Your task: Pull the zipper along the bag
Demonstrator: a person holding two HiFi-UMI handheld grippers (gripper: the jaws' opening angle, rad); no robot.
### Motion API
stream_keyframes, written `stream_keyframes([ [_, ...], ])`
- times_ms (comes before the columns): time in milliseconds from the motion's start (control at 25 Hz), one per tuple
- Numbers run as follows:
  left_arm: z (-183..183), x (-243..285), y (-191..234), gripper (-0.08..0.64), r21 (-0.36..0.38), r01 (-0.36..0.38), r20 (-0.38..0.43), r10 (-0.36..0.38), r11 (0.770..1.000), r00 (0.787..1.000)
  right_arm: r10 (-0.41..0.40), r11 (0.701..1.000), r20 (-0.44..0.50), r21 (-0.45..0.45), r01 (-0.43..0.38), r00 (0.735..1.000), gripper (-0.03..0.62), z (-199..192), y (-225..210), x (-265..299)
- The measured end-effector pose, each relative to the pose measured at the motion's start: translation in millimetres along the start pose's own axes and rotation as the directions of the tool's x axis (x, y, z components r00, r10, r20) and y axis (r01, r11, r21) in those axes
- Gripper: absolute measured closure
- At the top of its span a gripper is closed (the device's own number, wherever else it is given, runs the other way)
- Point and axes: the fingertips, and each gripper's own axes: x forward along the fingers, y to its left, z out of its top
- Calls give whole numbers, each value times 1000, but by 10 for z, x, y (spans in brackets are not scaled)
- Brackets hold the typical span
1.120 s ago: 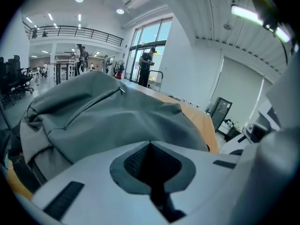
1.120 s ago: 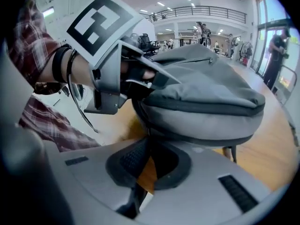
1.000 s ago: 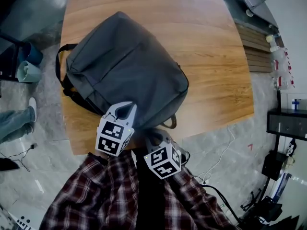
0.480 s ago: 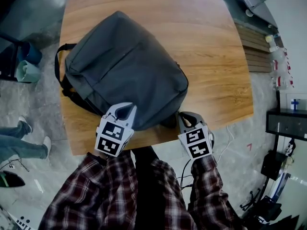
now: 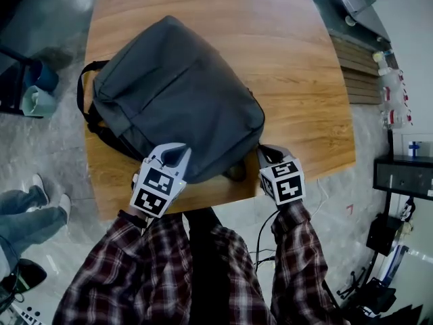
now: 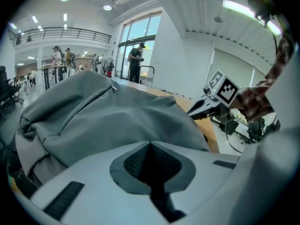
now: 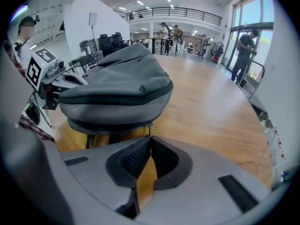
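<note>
A grey backpack lies flat on the wooden table, its bottom end toward me. My left gripper sits at the bag's near left edge, jaws shut with the grey fabric pinched at their tip. At the bag's near right corner, my right gripper is shut on a thin metal zipper pull that hangs from the dark zipper seam along the bag's side. Each gripper's marker cube shows in the other's view: the right one and the left one.
Both grippers hang at the table's near edge. Black shoulder straps spill over the table's left edge. A person's legs stand on the floor at left. Bottles and a black unit are off to the right.
My right gripper has swung from below the bag's near edge out to the right and up onto the bag's near right corner. The left gripper and the bag have stayed put.
</note>
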Motion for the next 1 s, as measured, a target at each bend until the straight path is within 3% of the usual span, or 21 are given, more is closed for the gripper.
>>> stream_keyframes([
  [120, 23, 17, 225, 552, 158, -9, -19, 12, 987, 1000, 32, 999, 12, 9, -32, 999, 575, -30, 232, -37],
  [200, 64, 2, 498, 552, 225, -68, -41, 79, 972, 996, 69, 998, 19, 1, -69, 997, 575, -27, 490, -25],
  [240, 114, -43, 676, 552, 225, -131, -46, 145, 965, 988, 96, 995, 25, 0, -96, 995, 575, -7, 643, -10],
  [320, 312, -256, 1009, 552, 149, -299, -11, 304, 942, 953, 149, 989, 38, -1, -149, 988, 575, 47, 960, 24],
  [400, 577, -511, 1064, 552, 39, -375, 43, 373, 926, 927, 191, 981, 48, 2, -192, 980, 575, 103, 1253, 55],
  [520, 835, -553, 645, 552, -12, -279, 102, 279, 960, 955, 248, 968, 62, 18, -249, 967, 575, 194, 1636, 89],
  [640, 707, -304, 265, 552, 50, -201, 73, 197, 978, 978, 283, 959, 52, -5, -283, 958, 575, 256, 1977, 79],
  [840, 113, -75, 224, 552, 238, -199, -3, 206, 951, 979, 296, 953, 31, -84, -292, 955, 575, 199, 2183, 111],
  [920, 36, -29, 171, 552, 314, -190, -23, 208, 930, 978, 291, 952, 28, -109, -286, 956, 575, 177, 2147, 110],
  [1000, 8, -5, 153, 552, 343, -184, -44, 212, 921, 976, 276, 951, 16, -147, -271, 961, 575, 169, 2114, 89],
])
